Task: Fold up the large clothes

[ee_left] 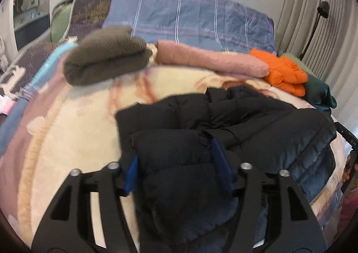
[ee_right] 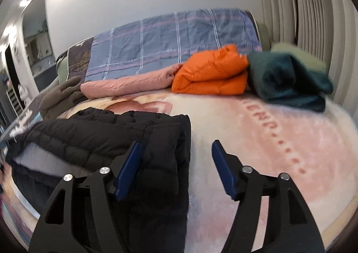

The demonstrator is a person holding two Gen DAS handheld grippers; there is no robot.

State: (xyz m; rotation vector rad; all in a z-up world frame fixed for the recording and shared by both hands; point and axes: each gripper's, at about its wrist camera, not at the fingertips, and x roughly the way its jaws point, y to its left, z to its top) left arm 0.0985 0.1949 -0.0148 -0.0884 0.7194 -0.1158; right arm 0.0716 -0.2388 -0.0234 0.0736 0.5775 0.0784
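On a pink plush blanket [ee_right: 268,141] lies the black quilted puffer jacket [ee_right: 111,141], seemingly part-folded. Left gripper [ee_left: 176,163] straddles it, right gripper [ee_right: 176,168] its edge, both spread wide, gripping nothing. Best pinch both layers evenly.

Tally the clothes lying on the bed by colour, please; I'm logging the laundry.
Black puffer jacket: 1
Orange jacket: 1
Dark green garment: 1
Brown fleece: 1
Pink quilted piece: 1
Total: 5

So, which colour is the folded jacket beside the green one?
Orange, seen best in the right wrist view.
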